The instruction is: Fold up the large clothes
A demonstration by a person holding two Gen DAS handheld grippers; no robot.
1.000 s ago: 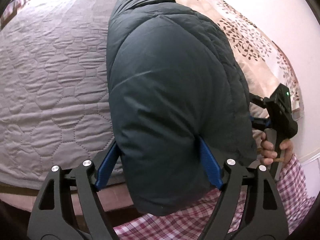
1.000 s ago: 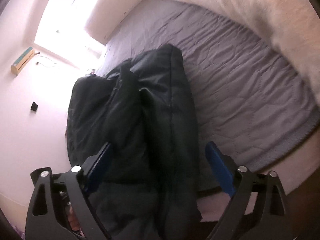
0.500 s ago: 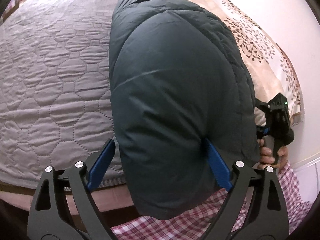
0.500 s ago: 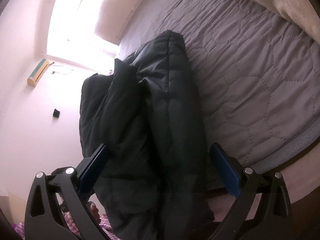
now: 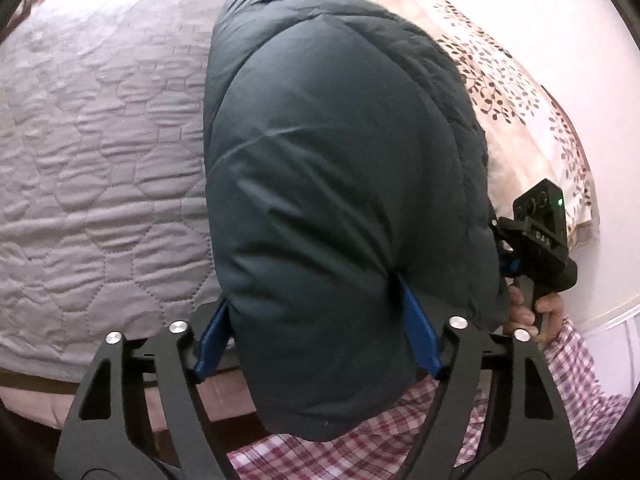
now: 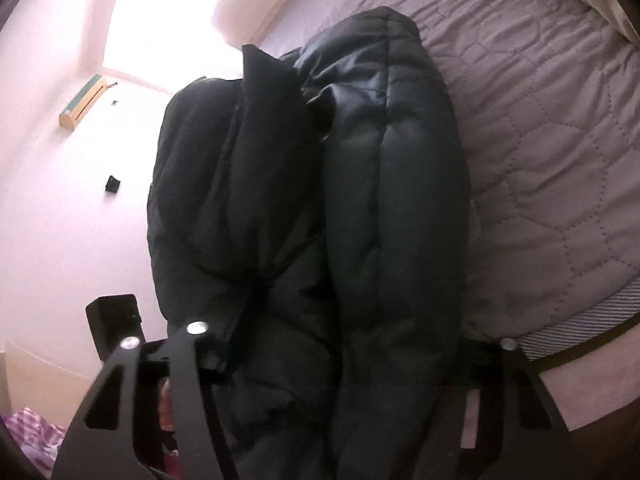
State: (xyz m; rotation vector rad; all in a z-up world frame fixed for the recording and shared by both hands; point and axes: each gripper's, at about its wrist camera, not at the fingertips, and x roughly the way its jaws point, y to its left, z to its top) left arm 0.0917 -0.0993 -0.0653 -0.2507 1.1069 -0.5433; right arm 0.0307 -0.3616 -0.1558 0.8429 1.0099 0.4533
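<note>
A folded dark teal puffer jacket (image 5: 332,184) is held up over the near edge of the bed. My left gripper (image 5: 316,332) grips one end of the bundle between its blue pads (image 5: 418,336). In the right wrist view the same jacket (image 6: 360,208) fills the centre, folded in thick layers. My right gripper (image 6: 344,344) has its jaws around the other end, and the fabric hides its pads. The right gripper also shows in the left wrist view (image 5: 540,240), held in a hand at the jacket's far side.
The bed has a grey quilted cover (image 5: 92,152) under and beyond the jacket. A leaf-print pillow (image 5: 504,80) lies by the pink wall. The person's red checked clothing (image 5: 400,428) is below the jacket. A bright window (image 6: 176,12) is on the far wall.
The right gripper's jaws have closed in on the jacket, and its blue pads are now buried in fabric. The left gripper's jaws have narrowed on the bundle. The jacket stays lifted.
</note>
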